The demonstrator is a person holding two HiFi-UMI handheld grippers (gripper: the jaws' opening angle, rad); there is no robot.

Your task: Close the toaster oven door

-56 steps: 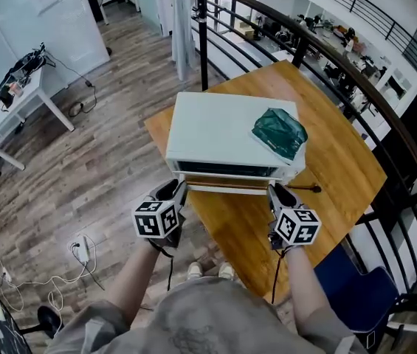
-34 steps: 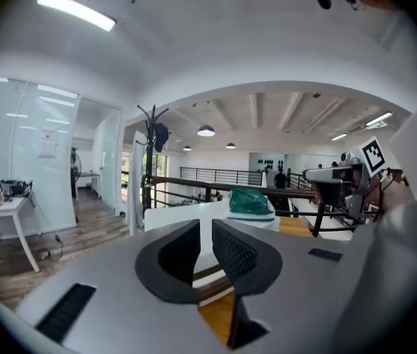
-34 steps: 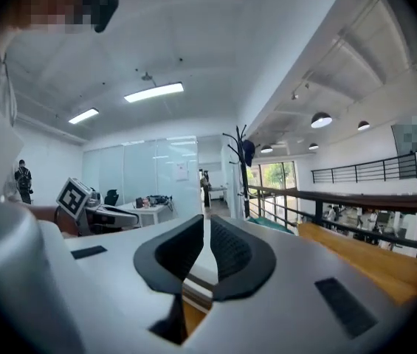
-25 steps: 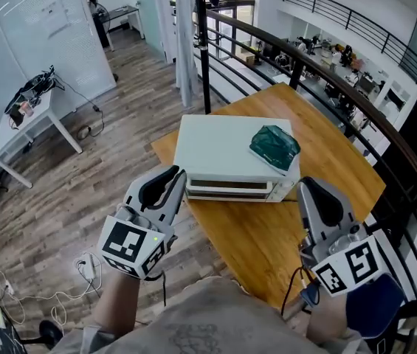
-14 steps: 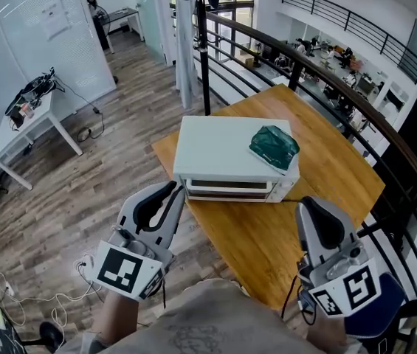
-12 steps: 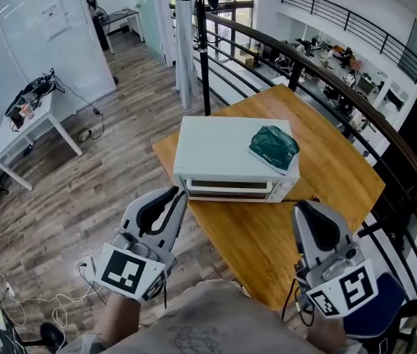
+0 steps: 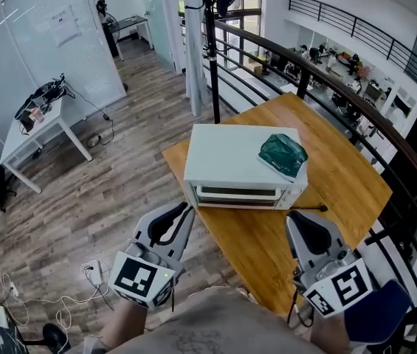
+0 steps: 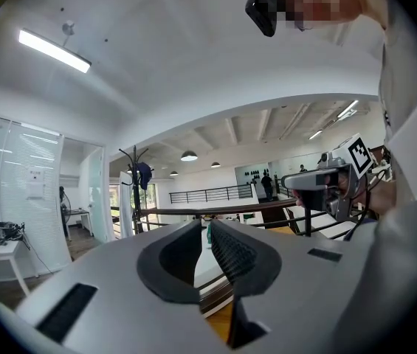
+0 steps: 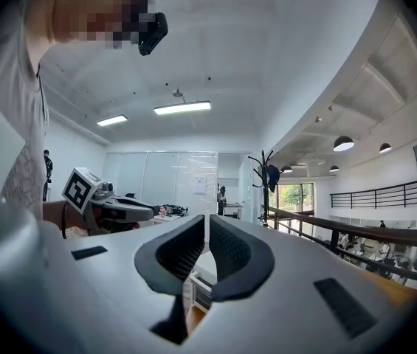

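Note:
The white toaster oven [image 7: 238, 164] stands on the wooden table [image 7: 341, 175] with its glass door [image 7: 238, 195] up against the front. A crumpled green cloth [image 7: 283, 154] lies on its top right. Both grippers are held close to my body, short of the oven and touching nothing. My left gripper [image 7: 187, 207] points at the oven's left front corner, and its jaws stand almost together with nothing between them [image 8: 204, 223]. My right gripper [image 7: 289, 217] hangs over the table's near part, shut and empty [image 9: 207, 218]. A strip of the oven [image 9: 199, 286] shows below the right jaws.
A thin black tool [image 7: 308, 209] lies on the table by the oven's right front corner. A black railing [image 7: 385, 135] curves behind and to the right of the table. A blue chair [image 7: 374, 312] is at the lower right, a coat stand pole [image 7: 212, 57] behind the oven, a power strip [image 7: 94, 271] on the floor.
Both grippers have drawn back from the oven's front corners toward my body. The door, pressed by them before, now sits flush. The view has shifted slightly left.

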